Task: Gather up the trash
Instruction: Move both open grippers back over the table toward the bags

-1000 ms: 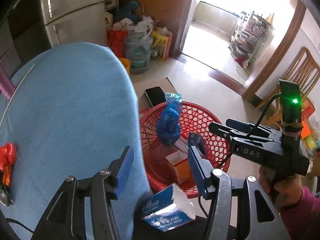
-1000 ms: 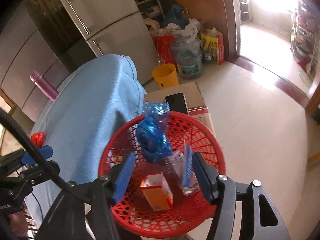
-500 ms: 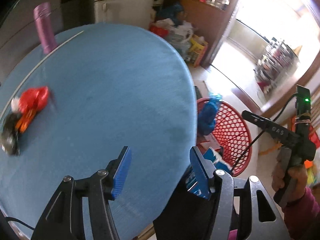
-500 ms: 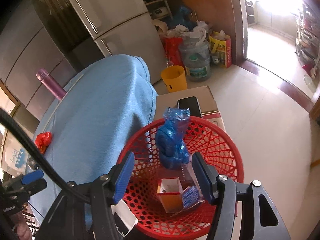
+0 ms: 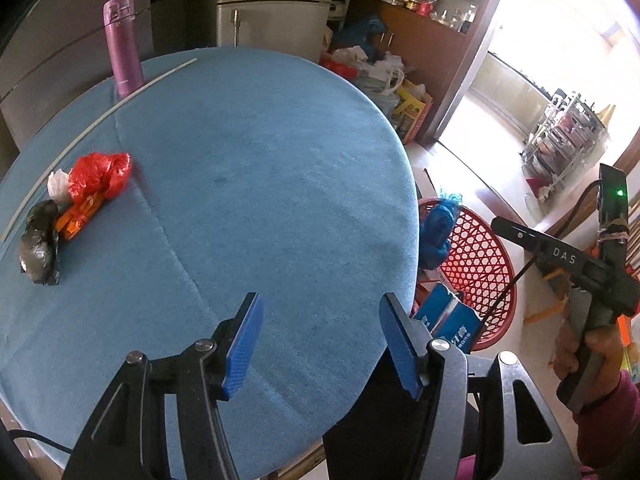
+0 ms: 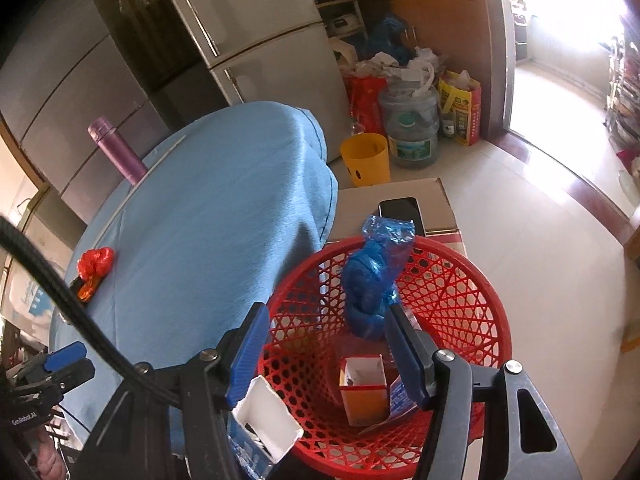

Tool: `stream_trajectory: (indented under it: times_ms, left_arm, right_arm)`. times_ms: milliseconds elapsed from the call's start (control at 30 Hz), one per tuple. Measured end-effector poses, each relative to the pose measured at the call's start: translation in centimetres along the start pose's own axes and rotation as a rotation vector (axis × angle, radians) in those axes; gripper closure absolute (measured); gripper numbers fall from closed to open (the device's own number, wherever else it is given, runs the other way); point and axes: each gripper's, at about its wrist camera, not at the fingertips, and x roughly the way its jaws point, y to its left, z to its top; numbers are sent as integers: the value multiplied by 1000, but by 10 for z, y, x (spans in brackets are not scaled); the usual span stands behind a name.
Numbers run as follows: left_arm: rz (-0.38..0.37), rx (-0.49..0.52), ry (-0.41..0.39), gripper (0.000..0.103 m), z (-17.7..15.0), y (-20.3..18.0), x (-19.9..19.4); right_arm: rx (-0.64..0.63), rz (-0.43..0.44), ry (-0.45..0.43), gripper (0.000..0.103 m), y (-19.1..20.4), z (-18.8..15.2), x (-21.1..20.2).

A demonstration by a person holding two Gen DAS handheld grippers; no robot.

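Note:
My left gripper (image 5: 320, 320) is open and empty above the near edge of the round blue table (image 5: 248, 184). Far to its left lies a trash pile: a red plastic bag (image 5: 98, 176), an orange wrapper (image 5: 78, 216), a dark crumpled bag (image 5: 38, 246). My right gripper (image 6: 326, 320) hangs open over the red mesh basket (image 6: 472, 300), nothing between its fingers. In the basket are a blue plastic bag (image 6: 370, 284), an orange-and-white carton (image 6: 366, 392) and a blue wrapper. A blue-and-white box (image 6: 264, 424) sits at the basket's near left rim; whether it lies inside or outside is unclear.
A purple flask (image 5: 122, 44) stands at the table's far edge beside a white rod (image 5: 100, 114). The basket rests by a cardboard box (image 6: 404, 196) with a phone on it. A yellow bin (image 6: 366, 158), water jug, bags and fridge stand behind. A hand (image 5: 588, 356) holds the right gripper.
My left gripper swung left from beside the basket to over the table, bringing the trash pile into view. The right gripper drifted back slightly above the basket.

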Motion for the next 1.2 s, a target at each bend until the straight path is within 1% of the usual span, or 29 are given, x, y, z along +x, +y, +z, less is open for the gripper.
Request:
stream_trajectory:
  times_ms: [300, 533, 900, 1067, 1200]
  left_arm:
    - [-46, -13, -23, 42, -9, -2, -9]
    - [-60, -16, -27, 42, -17, -3, -13]
    - [-64, -65, -24, 42, -28, 11, -11]
    - [-54, -74, -27, 42, -32, 18, -13]
    - [-41, -100, -33, 42, -37, 27, -16]
  right_arm:
    - [-49, -4, -20, 39, 12, -2, -16]
    - [-68, 0, -16, 39, 20, -8, -20]
    - [-94, 18, -23, 39, 35, -12, -20]
    - [-104, 23, -26, 39, 40, -10, -19]
    - [-97, 35, -29, 39, 43, -6, -17]
